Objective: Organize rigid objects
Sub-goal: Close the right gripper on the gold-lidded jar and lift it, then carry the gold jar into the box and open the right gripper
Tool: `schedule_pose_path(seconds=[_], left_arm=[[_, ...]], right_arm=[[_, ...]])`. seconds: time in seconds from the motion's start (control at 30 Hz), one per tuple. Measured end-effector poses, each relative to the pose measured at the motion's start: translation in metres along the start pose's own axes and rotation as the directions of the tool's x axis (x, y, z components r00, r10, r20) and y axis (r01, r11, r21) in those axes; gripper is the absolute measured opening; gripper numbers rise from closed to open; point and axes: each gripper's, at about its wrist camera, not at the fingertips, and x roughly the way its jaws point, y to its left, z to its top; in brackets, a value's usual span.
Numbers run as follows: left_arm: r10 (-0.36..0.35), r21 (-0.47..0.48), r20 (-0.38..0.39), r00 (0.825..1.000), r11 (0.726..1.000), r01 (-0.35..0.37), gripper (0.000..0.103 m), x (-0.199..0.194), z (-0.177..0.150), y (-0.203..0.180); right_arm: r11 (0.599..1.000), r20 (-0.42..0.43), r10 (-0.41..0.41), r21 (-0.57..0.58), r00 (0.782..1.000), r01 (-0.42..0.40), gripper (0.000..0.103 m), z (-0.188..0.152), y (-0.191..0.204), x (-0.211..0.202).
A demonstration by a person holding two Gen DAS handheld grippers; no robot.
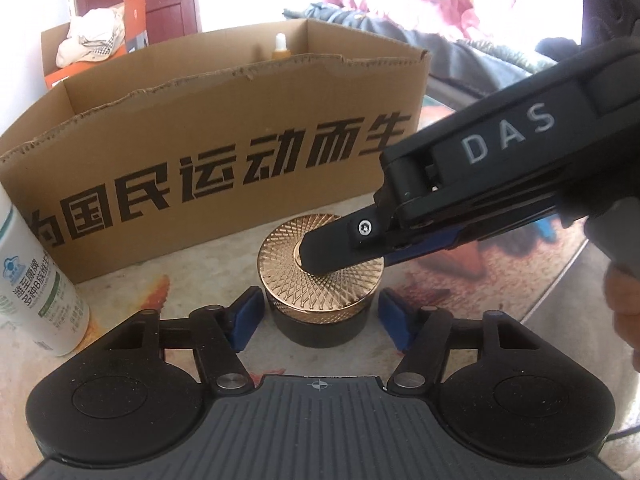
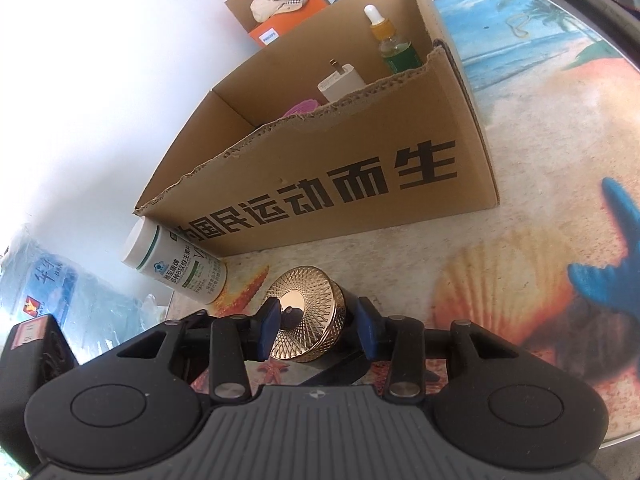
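**Edges and clearance.** The table [image 2: 532, 148], under a beach-print cover, lies open to the right of the work area. Its rim curves past at the far right of both views. A cardboard box [image 1: 224, 120] with a torn top edge closes off the far side, its printed wall facing the tongs.

**Surroundings.** A white bottle [image 1: 36, 280] stands at the box's left corner, near the jar and apart from it. Inside the box stand a dropper bottle [image 2: 394, 44] and a white charger [image 2: 340, 82].

**Task object.** The gold-lidded jar [image 1: 288, 264] sits upright on the table just before the box. The left tongs [image 1: 320, 316] are partly open, with one blue pad close against each side of the jar. Whether the pads press on it cannot be told. The right tongs [image 2: 316, 330] reach in from the right, somewhat narrower. One black finger lies across the lid with its tip at the centre, and the other sits beside the dark body. A firm grip cannot be confirmed. A hand [image 1: 624, 312] shows at the right border.
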Motion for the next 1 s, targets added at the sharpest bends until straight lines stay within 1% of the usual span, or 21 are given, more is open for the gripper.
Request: schedule_pose_path(seconds=[0.17,0.2,0.47,0.63,0.73,0.83,1.0], left_arm=[[0.005,-0.005,0.002,1.0,1.0,-0.005,0.059,0.002,0.002,0.0],[0.011,-0.009,0.005,1.0,1.0,-0.011,0.056,0.002,0.002,-0.001],[0.019,-0.039,0.0,1.0,0.999,-0.019,0.056,0.002,0.008,-0.005],[0.022,-0.053,0.018,1.0,0.998,-0.021,0.056,-0.007,0.013,0.0],[0.041,-0.059,0.044,0.998,0.998,-0.039,0.056,-0.025,0.018,0.004],[0.072,-0.07,0.093,0.993,0.995,-0.066,0.056,-0.048,0.033,0.008],[0.12,-0.077,0.206,0.971,0.991,-0.106,0.056,-0.084,0.07,0.02]], right_arm=[[1.0,0.001,0.005,0.005,1.0,-0.005,0.047,-0.001,-0.001,0.001],[1.0,0.002,0.007,0.009,1.0,-0.007,0.048,-0.001,-0.002,0.002],[1.0,0.013,0.002,0.007,1.0,-0.002,0.048,-0.003,-0.002,0.003],[1.0,0.026,0.0,-0.012,1.0,0.0,0.048,-0.005,0.007,0.001],[0.999,0.046,0.012,-0.038,0.999,-0.01,0.048,-0.003,0.019,-0.008],[0.996,0.082,0.031,-0.089,0.996,-0.024,0.048,0.004,0.04,-0.021],[0.973,0.171,0.079,-0.228,0.982,-0.038,0.048,0.032,0.084,-0.049]])
